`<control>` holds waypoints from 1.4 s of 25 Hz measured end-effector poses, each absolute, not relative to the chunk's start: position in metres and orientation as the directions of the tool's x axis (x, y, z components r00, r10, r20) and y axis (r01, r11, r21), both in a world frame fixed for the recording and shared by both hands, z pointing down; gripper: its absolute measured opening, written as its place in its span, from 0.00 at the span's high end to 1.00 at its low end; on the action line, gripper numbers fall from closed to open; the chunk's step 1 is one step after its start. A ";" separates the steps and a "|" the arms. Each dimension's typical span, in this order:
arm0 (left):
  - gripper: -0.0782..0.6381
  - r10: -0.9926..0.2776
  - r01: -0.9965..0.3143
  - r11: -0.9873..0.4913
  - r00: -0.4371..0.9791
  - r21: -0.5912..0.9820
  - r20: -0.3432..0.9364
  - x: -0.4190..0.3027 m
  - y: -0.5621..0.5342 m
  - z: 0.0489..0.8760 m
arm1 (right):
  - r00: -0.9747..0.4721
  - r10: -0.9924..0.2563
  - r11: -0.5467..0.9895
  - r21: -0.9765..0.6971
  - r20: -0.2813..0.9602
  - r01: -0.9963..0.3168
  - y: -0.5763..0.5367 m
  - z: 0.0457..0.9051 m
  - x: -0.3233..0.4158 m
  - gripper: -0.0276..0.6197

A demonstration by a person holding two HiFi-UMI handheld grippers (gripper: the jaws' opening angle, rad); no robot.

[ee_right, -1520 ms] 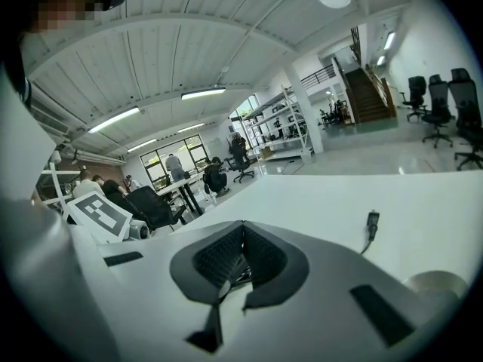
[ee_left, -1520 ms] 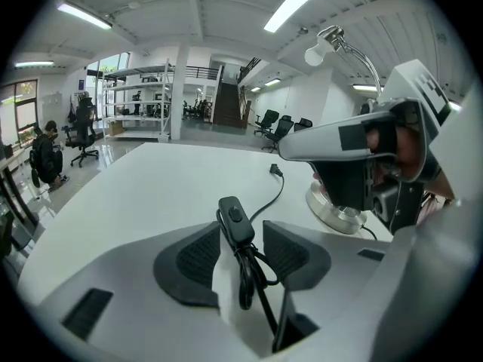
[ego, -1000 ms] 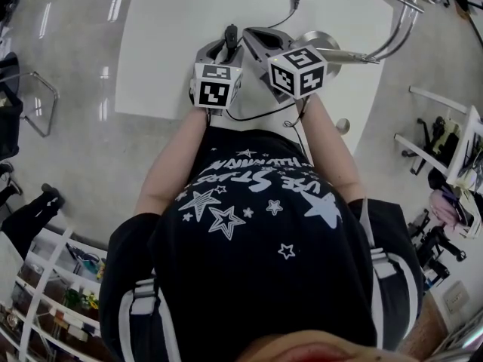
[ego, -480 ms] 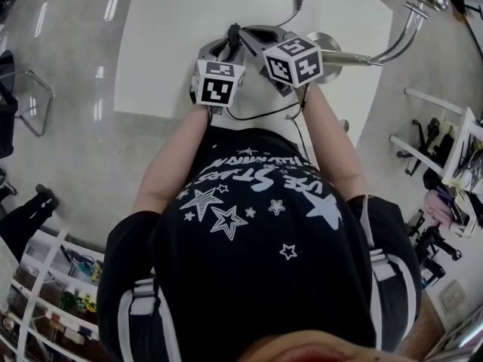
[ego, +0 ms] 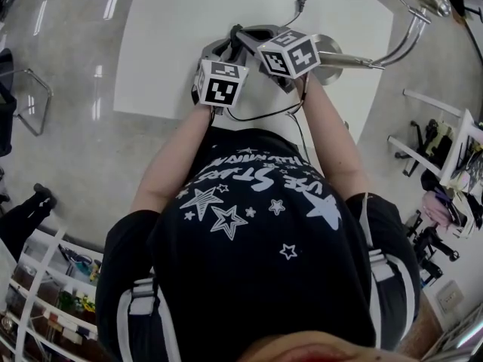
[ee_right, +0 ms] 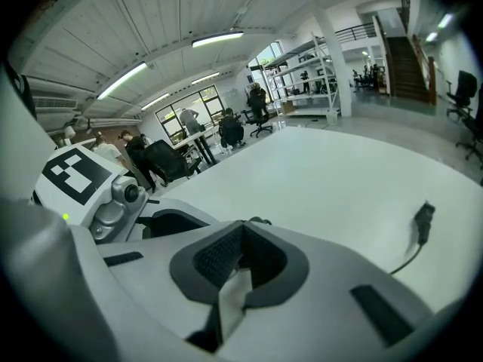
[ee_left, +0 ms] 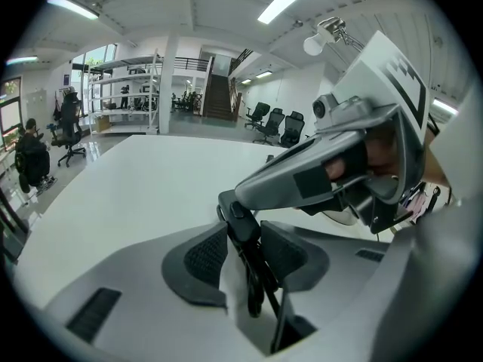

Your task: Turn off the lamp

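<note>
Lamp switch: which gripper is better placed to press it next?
Right. The right gripper, shut, hangs just over the switch. The left gripper, jaws just closing further, grips it upright between them.

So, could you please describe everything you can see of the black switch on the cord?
The black oblong plastic inline switch stands upright, clamped between the dark textured pads of the left hand-held gripper, whose jaws have just been closing on it. Its thin black cord loops down between them. The right hand-held gripper, jaws together, has its tip at the switch's top.
</note>
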State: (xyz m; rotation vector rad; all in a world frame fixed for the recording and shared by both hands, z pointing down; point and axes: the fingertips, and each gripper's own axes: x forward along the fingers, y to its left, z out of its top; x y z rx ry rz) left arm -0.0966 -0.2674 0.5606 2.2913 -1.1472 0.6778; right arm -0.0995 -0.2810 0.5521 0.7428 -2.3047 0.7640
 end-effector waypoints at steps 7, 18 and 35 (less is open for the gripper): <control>0.67 -0.584 -0.821 -0.544 0.518 0.171 0.625 -0.095 -0.267 0.559 | -0.594 -0.243 0.709 -0.278 0.767 -0.648 -0.282 0.556 -0.099 0.95; 0.67 -0.590 -0.822 -0.545 0.517 0.165 0.620 -0.093 -0.266 0.558 | -0.522 -0.232 0.706 -0.227 0.821 -0.670 -0.285 0.547 -0.099 0.95; 0.67 -0.586 -0.817 -0.545 0.534 0.191 0.610 -0.094 -0.266 0.558 | -0.577 -0.334 0.635 -0.274 0.746 -0.722 -0.278 0.543 -0.084 0.95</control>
